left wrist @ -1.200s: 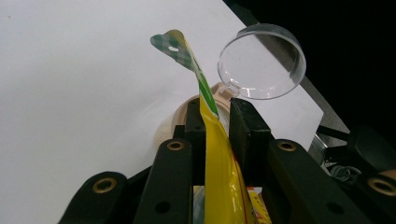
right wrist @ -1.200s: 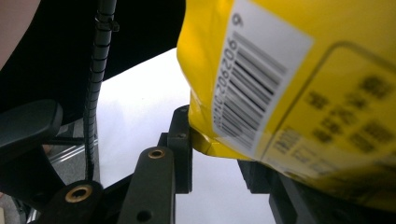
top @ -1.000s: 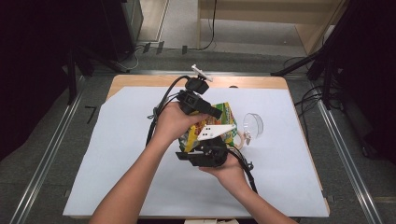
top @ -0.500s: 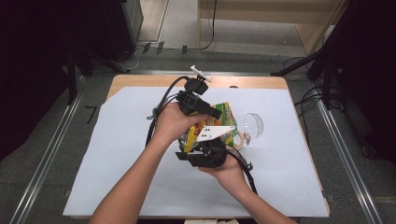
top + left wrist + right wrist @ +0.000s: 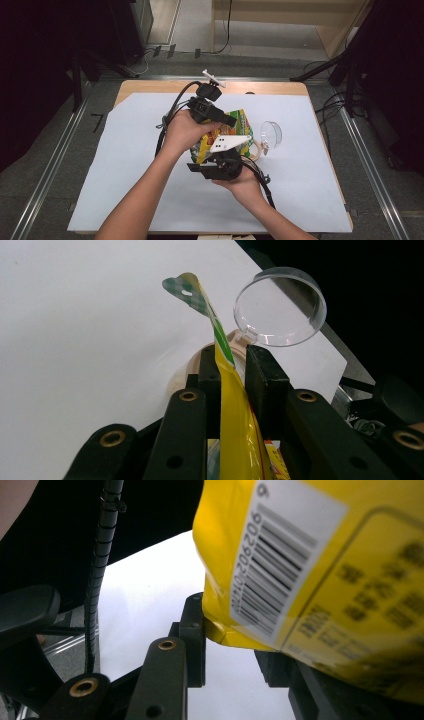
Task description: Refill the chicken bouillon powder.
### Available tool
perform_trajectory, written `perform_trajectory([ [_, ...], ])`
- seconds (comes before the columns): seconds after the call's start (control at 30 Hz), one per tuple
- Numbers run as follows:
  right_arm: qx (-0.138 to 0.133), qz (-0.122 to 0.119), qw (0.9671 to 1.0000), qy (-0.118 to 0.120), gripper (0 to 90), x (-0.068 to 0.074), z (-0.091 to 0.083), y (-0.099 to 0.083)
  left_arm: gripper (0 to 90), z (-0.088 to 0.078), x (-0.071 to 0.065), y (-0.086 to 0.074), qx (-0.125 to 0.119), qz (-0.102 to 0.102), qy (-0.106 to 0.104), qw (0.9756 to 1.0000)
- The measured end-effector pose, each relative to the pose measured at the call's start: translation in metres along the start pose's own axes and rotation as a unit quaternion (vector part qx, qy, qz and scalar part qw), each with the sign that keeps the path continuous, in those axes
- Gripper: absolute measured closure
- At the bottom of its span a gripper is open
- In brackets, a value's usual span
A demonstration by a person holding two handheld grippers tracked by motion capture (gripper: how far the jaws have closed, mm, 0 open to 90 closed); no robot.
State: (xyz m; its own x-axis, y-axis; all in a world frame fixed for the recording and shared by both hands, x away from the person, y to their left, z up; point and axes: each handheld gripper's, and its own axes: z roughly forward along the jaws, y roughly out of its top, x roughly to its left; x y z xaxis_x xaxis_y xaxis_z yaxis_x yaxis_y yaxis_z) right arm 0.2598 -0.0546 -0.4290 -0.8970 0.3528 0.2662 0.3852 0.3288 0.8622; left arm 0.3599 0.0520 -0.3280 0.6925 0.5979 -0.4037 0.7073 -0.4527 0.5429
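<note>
Pouch [image 5: 235, 125]: light, crinkly, slippery foil; grip sealed edges.
Left fingers [image 5: 210, 375]: pinching pouch top seam.
Right fingers [image 5: 192, 630]: pinching pouch bottom corner.

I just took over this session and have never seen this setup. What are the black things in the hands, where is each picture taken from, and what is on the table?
No robot arm here: a person holds a hand-held two-jaw gripper in each hand. The high view looks down on the white-covered table, with the left gripper above and the right gripper below. The other two pictures come from cameras riding on each gripper, looking along its black jaws. Between them is a yellow snack bag. The left gripper's jaws are closed on the bag's top edge; the right gripper's jaws meet its bottom corner. Beside it lie a clear plastic cup and a tan round object.
</note>
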Motion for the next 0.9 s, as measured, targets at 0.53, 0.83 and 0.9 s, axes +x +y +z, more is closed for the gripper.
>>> perform_trajectory([
  [0.53, 0.002, 0.002, 1.0, -0.001, 69.9, -0.0001, -0.0025, 0.0023, 78.1, 0.0006, -0.0003, 0.0027, 0.003, 0.0, 0.0, 1.0],
  [0.83, -0.001, 0.01, 1.0, 0.002, 68.7, 0.0002, -0.0025, 0.0026, 78.0, 0.0007, -0.0028, 0.0039, 0.006, 0.005, 0.004, 1.0],
  [0.9, -0.001, 0.012, 0.9999, 0.002, 68.6, 0.0003, -0.0023, 0.0027, 78.0, 0.0009, -0.0034, 0.0039, 0.006, 0.006, 0.004, 1.0],
])
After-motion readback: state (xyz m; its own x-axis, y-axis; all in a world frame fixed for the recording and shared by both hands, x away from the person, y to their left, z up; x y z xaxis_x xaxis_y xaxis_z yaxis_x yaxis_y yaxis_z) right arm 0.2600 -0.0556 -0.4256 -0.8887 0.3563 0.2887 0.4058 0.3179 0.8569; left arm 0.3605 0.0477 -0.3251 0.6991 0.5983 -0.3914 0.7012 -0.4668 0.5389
